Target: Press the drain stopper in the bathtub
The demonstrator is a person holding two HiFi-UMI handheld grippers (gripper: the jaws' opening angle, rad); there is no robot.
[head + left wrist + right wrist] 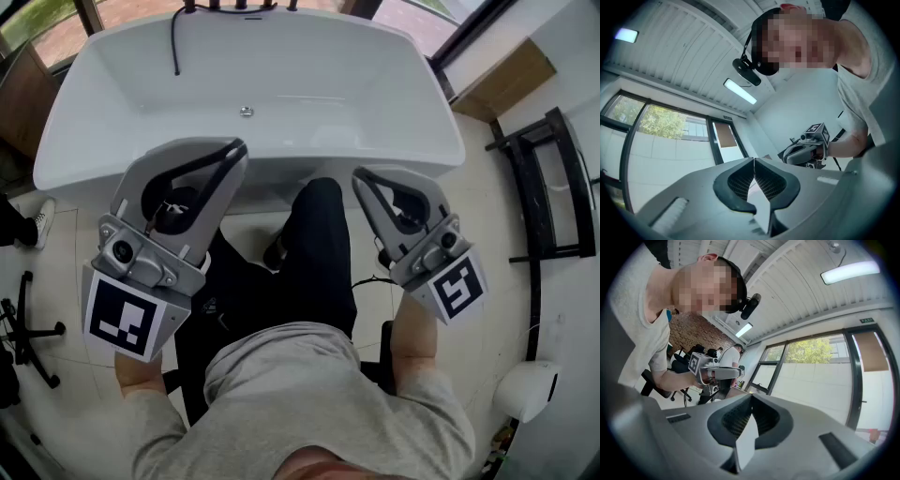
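The jaws of the left gripper [232,153] and right gripper [364,178] are pressed together, empty. The drain stopper [246,112] is seen upper centre, on the bathtub [112,112] floor, just above the left tips; the right is judged farther.

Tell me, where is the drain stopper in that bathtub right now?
In the head view, the drain stopper lies on the floor of the bathtub near its middle, beyond the tips of the left gripper, with nothing touching it.
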